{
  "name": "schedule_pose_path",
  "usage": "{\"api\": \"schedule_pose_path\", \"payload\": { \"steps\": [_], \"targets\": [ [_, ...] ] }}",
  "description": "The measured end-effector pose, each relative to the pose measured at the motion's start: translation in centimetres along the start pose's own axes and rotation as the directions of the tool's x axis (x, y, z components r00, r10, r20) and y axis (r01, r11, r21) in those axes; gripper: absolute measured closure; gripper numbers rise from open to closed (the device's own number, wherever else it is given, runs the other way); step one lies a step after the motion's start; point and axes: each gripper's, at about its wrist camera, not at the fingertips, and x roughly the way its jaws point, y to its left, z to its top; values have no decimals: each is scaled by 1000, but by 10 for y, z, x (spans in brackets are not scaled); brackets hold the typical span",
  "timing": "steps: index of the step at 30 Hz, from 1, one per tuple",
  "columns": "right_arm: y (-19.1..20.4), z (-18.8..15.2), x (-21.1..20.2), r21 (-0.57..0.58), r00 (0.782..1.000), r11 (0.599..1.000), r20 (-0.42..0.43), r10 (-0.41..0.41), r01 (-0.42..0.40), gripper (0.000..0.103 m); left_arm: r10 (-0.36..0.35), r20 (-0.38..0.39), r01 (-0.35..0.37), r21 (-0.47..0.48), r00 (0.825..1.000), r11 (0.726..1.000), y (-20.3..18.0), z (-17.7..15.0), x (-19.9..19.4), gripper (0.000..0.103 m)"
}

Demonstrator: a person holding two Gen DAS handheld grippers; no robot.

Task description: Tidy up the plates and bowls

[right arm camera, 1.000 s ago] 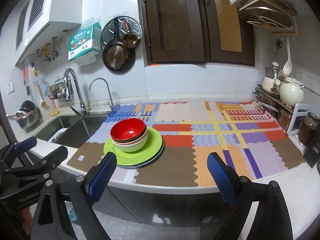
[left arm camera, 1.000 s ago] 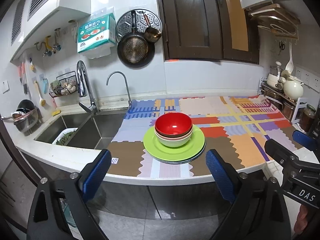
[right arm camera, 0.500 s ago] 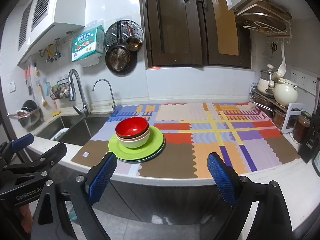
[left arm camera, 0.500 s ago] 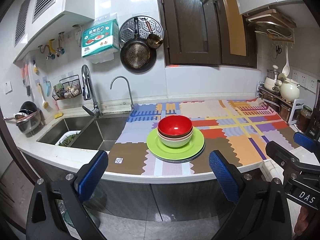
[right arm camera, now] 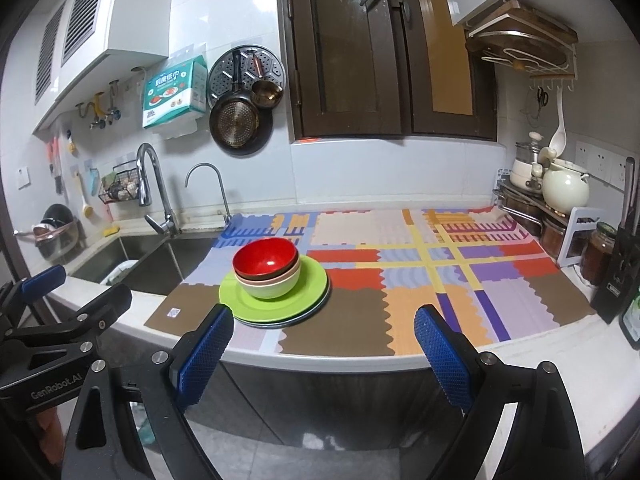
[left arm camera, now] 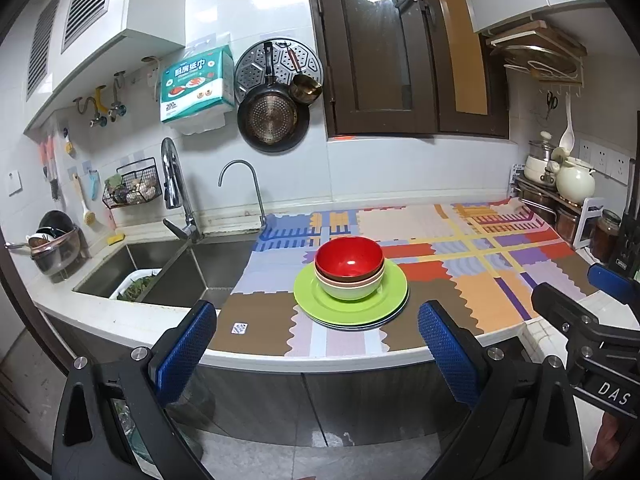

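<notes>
hovering left claw, right claw spread, stacked bowls on plates

White tiled wall, dark brown wooden window frame, white countertop, steel sink, patchwork mat, grey floor tiles.

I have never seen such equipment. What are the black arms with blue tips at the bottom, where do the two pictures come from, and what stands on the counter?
There is no robot. A person holds one hand tool in each hand, each with a two-finger claw and a camera looking forward along its fingers. One picture comes from the left claw, the other from the right claw. The blue parts are the finger pads. Both claws are open, hold nothing, and hang in front of the counter edge. On the colourful mat stands a stack of plates, a green plate on top, carrying nested bowls with a red bowl uppermost. A sink lies to the left.
</notes>
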Motion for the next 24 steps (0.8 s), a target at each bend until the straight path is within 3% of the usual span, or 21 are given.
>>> {"api": "schedule_pose_path", "payload": {
  "steps": [24],
  "targets": [
    [-3, 5, -1, -7, 1000, 1000, 17, -5, 5, 10, 17, 13, -17, 7, 1000, 1000, -7, 5, -4, 0]
  ]
}}
